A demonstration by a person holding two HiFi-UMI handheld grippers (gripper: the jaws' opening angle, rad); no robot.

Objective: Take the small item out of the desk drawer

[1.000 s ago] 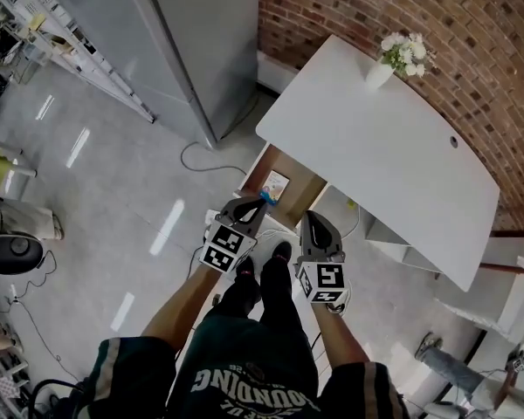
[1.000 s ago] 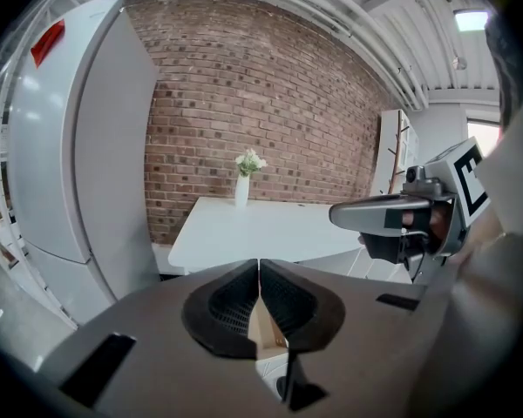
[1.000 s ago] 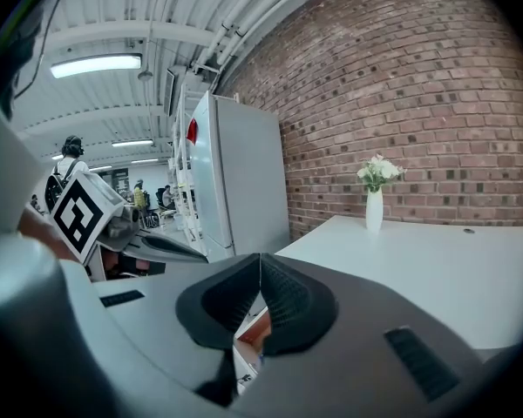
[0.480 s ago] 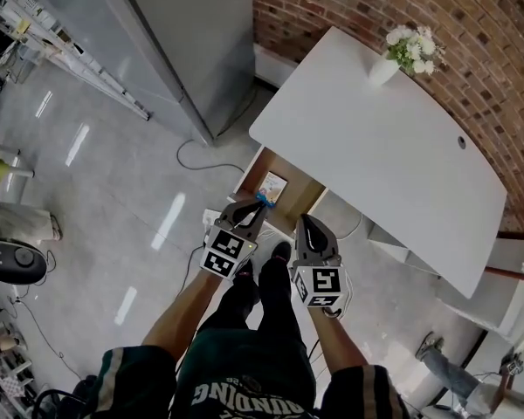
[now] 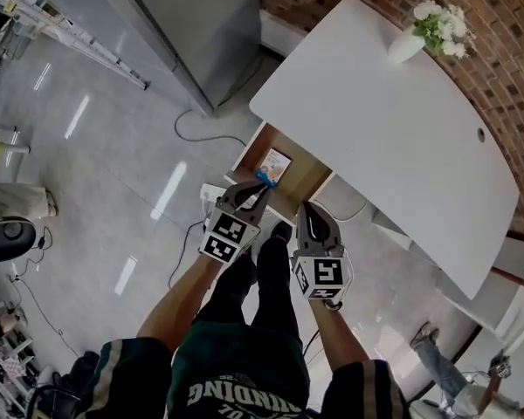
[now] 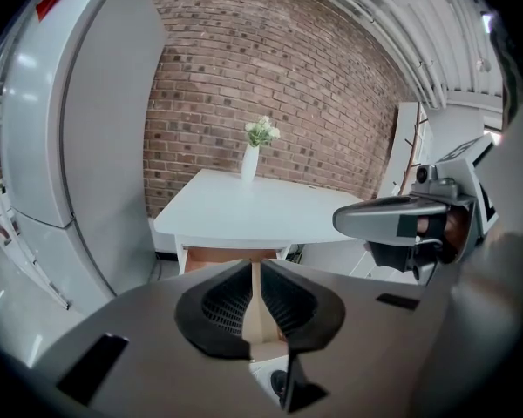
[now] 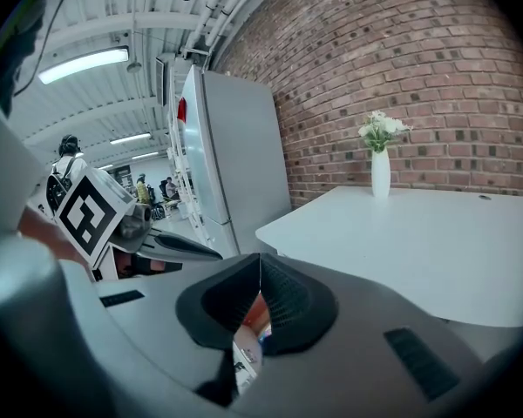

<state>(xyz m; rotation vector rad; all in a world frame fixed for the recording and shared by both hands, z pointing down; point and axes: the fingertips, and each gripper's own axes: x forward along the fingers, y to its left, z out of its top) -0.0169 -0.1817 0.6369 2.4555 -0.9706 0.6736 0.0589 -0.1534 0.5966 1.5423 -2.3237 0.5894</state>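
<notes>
The white desk's [image 5: 375, 120] wooden drawer [image 5: 299, 182] stands pulled out, and a small picture card [image 5: 275, 162] lies in it. My left gripper [image 5: 260, 184] hovers at the drawer's near left corner, jaws shut. A small blue bit [image 5: 264, 179] shows at its tip, and I cannot tell whether it is held. In the left gripper view the left gripper [image 6: 254, 266] points at the drawer front [image 6: 231, 255] under the desk. My right gripper [image 5: 306, 209], jaws shut and empty, hangs just short of the drawer's near right side. The right gripper [image 7: 260, 266] faces the desk edge.
A white vase of flowers [image 5: 415, 42] stands at the desk's far end against the brick wall. A tall grey fridge [image 5: 201, 24] stands left of the desk. A cable [image 5: 201, 138] and a white power strip [image 5: 211, 194] lie on the floor near my feet [image 5: 275, 256].
The head view has shifted, so the desk sits higher in the picture. Both grippers keep about the same place before the open drawer, jaws still shut.
</notes>
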